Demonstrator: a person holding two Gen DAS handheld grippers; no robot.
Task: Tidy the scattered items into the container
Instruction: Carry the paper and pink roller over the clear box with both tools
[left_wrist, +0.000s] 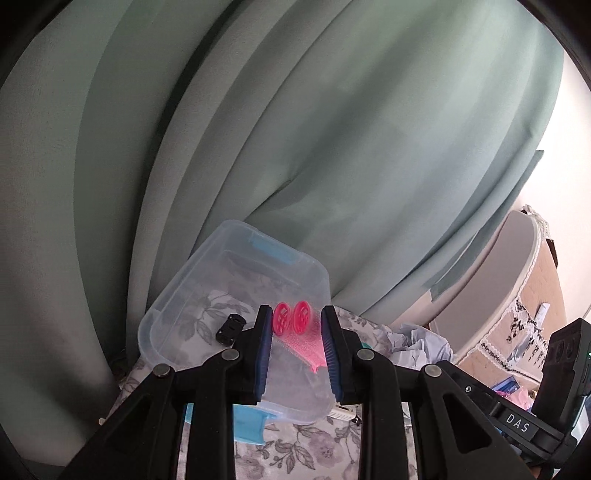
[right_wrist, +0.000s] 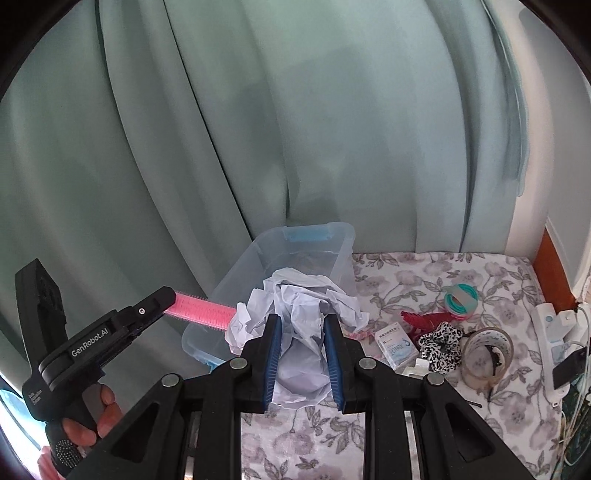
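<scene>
A: What is the left gripper (left_wrist: 297, 345) carrying?

B: A pink hair roller (left_wrist: 295, 332). The blue pads clamp it between them, and its two round open ends point forward. From the right wrist view the roller sticks out sideways past the gripper's black nose, reaching toward the container.

A: And the right gripper (right_wrist: 300, 350)?

B: It is closed on a crumpled sheet of pale paper (right_wrist: 299, 314). The wad bulges up above the fingers and hangs down between them.

A: Where is the container?

B: The clear plastic container (right_wrist: 343, 254), with blue latches, stands on the flowered bed sheet (right_wrist: 406, 266) against the green curtain (right_wrist: 258, 129). Both loads are held up in front of it; whether either is over its opening, I cannot tell. A small black item (left_wrist: 231, 326) shows through its wall in the left view.

A: What lies on the sheet?

B: To the right, a teal ring-shaped thing (right_wrist: 460, 297), a red hair clip (right_wrist: 424, 319), a small white box (right_wrist: 395, 345), a leopard-print scrunchie (right_wrist: 441, 345) and a roll of clear tape (right_wrist: 487, 356), all close together.

A: Any person visible?

B: A hand (right_wrist: 92, 417) grips the left gripper's handle.
</scene>
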